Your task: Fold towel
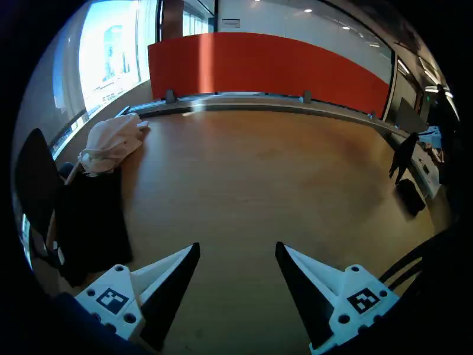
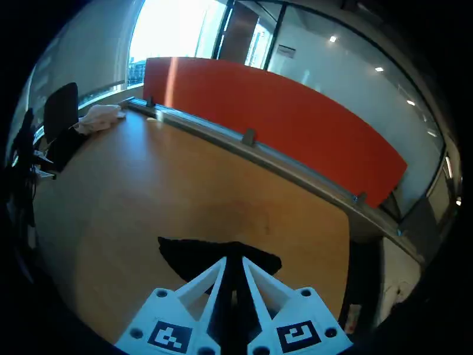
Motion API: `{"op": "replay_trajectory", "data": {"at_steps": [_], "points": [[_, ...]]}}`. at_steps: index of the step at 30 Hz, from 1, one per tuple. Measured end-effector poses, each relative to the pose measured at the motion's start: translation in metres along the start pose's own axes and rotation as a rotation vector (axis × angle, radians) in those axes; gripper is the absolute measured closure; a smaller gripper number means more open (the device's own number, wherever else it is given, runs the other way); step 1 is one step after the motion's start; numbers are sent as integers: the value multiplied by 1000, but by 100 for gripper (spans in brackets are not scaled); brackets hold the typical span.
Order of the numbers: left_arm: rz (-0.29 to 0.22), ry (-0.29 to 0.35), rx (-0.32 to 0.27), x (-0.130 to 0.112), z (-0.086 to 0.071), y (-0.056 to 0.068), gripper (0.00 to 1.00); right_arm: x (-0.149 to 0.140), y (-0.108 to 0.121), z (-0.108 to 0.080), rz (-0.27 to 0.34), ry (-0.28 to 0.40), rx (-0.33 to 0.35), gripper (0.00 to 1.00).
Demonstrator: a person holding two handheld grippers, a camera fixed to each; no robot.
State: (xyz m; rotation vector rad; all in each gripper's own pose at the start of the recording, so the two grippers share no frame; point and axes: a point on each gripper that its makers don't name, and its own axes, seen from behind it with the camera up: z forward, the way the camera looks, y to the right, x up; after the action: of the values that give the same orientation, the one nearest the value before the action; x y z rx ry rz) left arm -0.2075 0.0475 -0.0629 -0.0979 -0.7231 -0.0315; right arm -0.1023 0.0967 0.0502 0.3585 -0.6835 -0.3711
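Observation:
A black towel (image 2: 189, 251) lies in a small flat patch on the wooden table (image 2: 177, 189) in the right gripper view. My right gripper (image 2: 234, 263) is shut on its near edge, and a dark strip of cloth runs back between the two fingers. In the left gripper view my left gripper (image 1: 236, 248) stands open above bare table (image 1: 248, 177), with nothing between its fingers. How the rest of the towel lies under the right gripper's fingers is hidden.
A cream cloth pile (image 1: 112, 142) sits at the table's far left corner, with a black cloth (image 1: 91, 228) draped over the left edge beside a dark chair (image 1: 35, 177). An orange divider (image 1: 266, 65) on a metal rail (image 1: 248, 103) bounds the far side. The cream pile (image 2: 97, 118) lies far left of the right gripper.

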Motion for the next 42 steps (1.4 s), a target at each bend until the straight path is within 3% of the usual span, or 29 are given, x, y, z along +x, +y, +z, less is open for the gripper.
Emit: {"op": "replay_trajectory", "data": {"at_steps": [9,24,33,42], "points": [[7,-1,-1,2,1,5,6,-16,35,-3,12,-36,-44,95],[17,2,-4,3,-1,10,5,-40,47,-10,35,-69,-67,96],[28,5,-10,5,-2,12,6,-66,59,-27,67,-99,-101,96],[41,6,-18,5,-3,17,5,-113,69,-51,112,-160,-133,96]]}}
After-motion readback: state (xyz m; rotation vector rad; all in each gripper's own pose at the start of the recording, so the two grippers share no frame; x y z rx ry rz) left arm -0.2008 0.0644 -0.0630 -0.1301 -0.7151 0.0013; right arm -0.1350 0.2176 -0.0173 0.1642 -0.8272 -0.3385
